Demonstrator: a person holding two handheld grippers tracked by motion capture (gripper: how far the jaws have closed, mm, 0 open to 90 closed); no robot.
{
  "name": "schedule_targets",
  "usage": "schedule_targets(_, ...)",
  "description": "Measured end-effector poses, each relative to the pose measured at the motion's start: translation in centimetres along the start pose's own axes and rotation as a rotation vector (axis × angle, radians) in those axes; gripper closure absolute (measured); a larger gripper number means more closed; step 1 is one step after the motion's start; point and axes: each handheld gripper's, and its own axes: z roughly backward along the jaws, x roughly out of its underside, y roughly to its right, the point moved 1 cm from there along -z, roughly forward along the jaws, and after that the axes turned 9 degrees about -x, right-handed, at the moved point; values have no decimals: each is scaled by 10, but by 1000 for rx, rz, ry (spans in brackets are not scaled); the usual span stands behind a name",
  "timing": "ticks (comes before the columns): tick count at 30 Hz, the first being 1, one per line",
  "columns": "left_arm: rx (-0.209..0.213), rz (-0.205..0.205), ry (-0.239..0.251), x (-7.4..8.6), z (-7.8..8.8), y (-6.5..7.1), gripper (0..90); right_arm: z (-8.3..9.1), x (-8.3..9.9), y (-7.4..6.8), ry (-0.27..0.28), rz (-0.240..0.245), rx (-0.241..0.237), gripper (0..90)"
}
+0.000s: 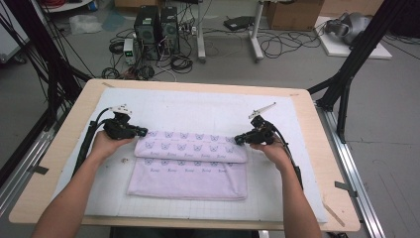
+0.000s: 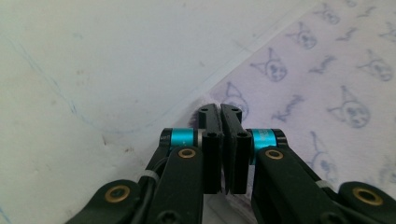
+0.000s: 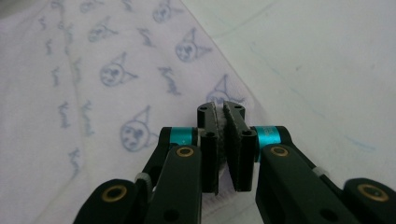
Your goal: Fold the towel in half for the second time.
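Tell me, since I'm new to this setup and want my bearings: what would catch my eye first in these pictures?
First, the pale lilac towel printed with small cat-like faces, lying folded on the white mat in the middle of the wooden table. Next, the left gripper and right gripper, each shut on an upper corner of the towel's folded-over flap. Beyond the table, cables and computer towers clutter the floor.

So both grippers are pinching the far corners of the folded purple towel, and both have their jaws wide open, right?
Not quite. The left gripper and right gripper are at the far corners of the folded purple towel, but their jaws are shut on it, not wide open. The left and right gripper views show the cloth clamped between the pads.
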Motion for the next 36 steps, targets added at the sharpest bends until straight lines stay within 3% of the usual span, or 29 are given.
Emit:
schedule_targets(3, 6, -7, 76, -2, 22, 5, 871, 14, -5, -16, 49, 41, 11, 852)
schedule_targets(8, 23, -24, 181, 8, 59, 20, 870, 38, -7, -58, 108, 151, 19, 852)
schedule_targets(13, 62, -78, 185, 40, 83, 50, 828, 47, 14, -95, 108, 216, -2, 840)
schedule_targets(15, 89, -92, 167, 55, 90, 59, 753, 46, 31, -109, 105, 231, -50, 771)
schedule_targets(17, 89, -102, 139, 65, 95, 65, 655, 44, 44, -117, 80, 244, -46, 726)
schedule_targets(19, 66, -112, 127, 67, 99, 69, 567, 43, 51, -120, 89, 240, -39, 682)
schedule_targets(24, 53, -111, 133, 57, 94, 75, 487, 38, 51, -117, 117, 240, -2, 616)
schedule_targets(29, 45, -106, 82, 53, 71, 80, 469, 17, 44, -113, 49, 245, 26, 557)
schedule_targets(33, 42, -103, 52, 51, 58, 82, 603, 1, 45, -109, 1, 242, 22, 578)
schedule_targets(36, 74, -121, 45, 50, 53, 85, 798, -7, 49, -105, -24, 236, 22, 680)
